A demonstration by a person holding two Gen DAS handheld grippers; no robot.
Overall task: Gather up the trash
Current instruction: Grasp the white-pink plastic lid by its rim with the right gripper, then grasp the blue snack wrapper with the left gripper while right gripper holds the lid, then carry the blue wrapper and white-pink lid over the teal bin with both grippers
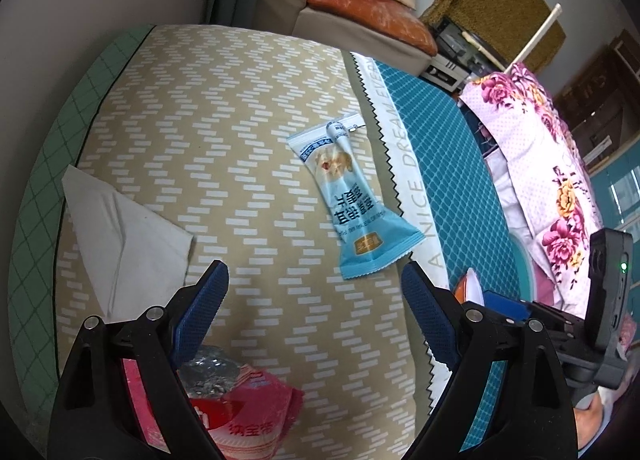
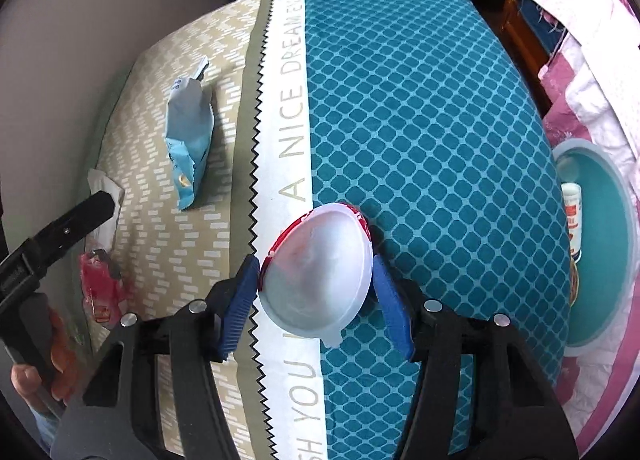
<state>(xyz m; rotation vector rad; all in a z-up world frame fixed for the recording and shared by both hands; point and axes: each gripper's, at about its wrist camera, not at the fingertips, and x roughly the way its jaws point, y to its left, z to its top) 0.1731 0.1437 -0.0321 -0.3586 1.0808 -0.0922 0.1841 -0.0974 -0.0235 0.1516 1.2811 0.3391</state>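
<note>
Bedspread (image 2: 420, 107) lettering: "A NICE DREAM"

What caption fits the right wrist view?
Right gripper closing around a white plastic cup on the bedspread.

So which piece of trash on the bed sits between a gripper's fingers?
The white plastic cup, between the right gripper fingers. The blue wrapper, white tissue and red packet lie loose.

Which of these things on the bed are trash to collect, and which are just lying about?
Trash:
blue snack wrapper
white tissue
white plastic cup
red packet

Just lying about:
floral quilt
teal basin
orange cushion
</note>
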